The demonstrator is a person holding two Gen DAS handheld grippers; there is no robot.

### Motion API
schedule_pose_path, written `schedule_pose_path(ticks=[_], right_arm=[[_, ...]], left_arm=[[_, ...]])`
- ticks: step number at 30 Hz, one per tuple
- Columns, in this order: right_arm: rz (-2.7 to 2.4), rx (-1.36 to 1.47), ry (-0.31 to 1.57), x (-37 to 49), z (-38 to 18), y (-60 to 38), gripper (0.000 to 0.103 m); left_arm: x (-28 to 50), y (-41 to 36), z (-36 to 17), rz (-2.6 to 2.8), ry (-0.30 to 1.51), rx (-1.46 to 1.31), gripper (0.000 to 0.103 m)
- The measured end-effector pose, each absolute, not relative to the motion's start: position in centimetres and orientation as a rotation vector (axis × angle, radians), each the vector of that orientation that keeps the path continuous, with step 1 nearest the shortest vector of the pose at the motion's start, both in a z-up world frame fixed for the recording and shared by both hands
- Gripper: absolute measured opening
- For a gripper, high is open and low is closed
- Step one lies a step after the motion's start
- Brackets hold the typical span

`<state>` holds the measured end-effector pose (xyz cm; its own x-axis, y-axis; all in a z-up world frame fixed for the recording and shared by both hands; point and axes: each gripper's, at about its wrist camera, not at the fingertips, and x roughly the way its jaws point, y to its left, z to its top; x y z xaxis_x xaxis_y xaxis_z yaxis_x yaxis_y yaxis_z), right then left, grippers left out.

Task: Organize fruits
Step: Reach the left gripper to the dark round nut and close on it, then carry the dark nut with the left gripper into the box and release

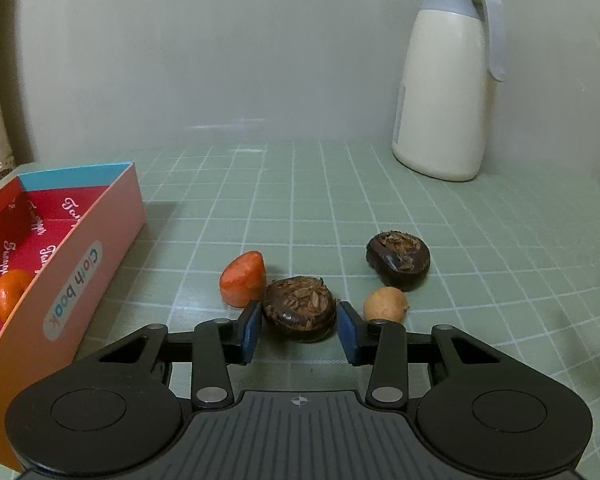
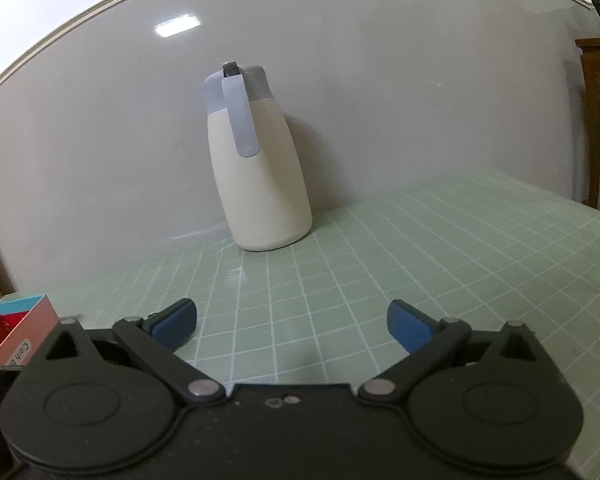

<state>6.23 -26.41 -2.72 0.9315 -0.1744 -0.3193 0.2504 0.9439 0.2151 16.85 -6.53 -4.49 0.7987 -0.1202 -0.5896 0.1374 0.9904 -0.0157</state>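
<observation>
1. Fruit lies in a loose cluster on the green grid mat: a dark brown scaly fruit nearest the camera, an orange-red piece touching its left side, a small tan fruit just beside it on the right, and a second brown fruit a little further back.
2. A pink box stands to the left, open at the top, with one orange already inside.
3. The left gripper straddles the near brown fruit, jaws narrowed around its widest part. The left pad looks to be at the skin; the right pad seems to leave a thin gap, so I cannot tell whether the grip is firm yet.
4. The right gripper hangs over bare mat with jaws wide and nothing between them, facing a cream jug by the wall.
5. Handling, as a guess: the brown fruit looks small, light and hard-shelled, its flaky top rough and its lower flank glossy, so possibly slick. Gripping across the middle, as lined up here, seems right.
6. Risk: squeezing may nudge the orange-red piece, and the rounded body could roll or pop out if caught too high.
</observation>
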Motion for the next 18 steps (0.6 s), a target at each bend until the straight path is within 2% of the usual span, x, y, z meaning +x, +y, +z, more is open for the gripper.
schedule_pose_path(ticks=[18], right_arm=[[-0.270, 0.203, 0.309, 7.0, -3.0, -25.3, 0.102]], left_arm=[[12.9, -3.7, -0.8, -0.046, 0.413, 0.095, 0.041]])
